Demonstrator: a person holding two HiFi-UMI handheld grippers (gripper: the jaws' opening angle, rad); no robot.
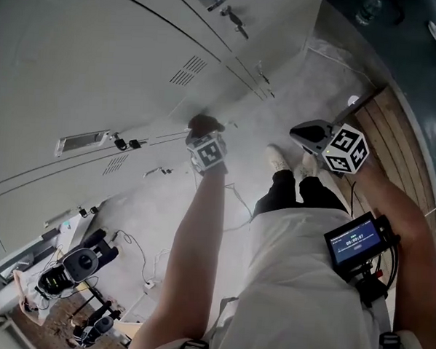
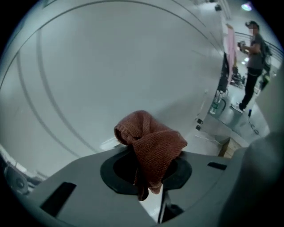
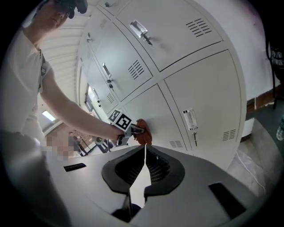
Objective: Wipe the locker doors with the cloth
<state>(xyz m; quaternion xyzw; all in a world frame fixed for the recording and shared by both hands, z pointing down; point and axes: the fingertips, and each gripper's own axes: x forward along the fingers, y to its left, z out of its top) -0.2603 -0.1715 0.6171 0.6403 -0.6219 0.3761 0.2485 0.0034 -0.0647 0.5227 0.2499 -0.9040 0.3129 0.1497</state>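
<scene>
Cloth (image 2: 148, 155) of rust-red knit sits bunched in our left tongs (image 2: 150, 174), whose jaws are clenched on it, so that a wad stands up past the tips and a short tail hangs down between them. In the left gripper view the pale grey face of the locker doors (image 2: 111, 66) fills almost everything beyond the wad. From the right gripper view we see our bare left arm stretched out to the lockers, with the cloth pressed to a lower door beside the seam between two doors; it appears to touch the metal.

In the head view the left tongs show past their marker cube at the end of that arm, and the cloth is a dark, blurred lump at the foot of the doors, close to where they meet the floor (image 1: 202, 206).

Our right tongs (image 3: 144, 153) are empty, their jaws brought together with only a thin slit between them. They are held well apart from the lockers, out to our right above our white shoes (image 1: 278, 159). Each door carries a latch handle (image 3: 190, 119) and a small set of vent slots (image 3: 229, 134). Far off in the left gripper view another person (image 2: 253, 57) stands
</scene>
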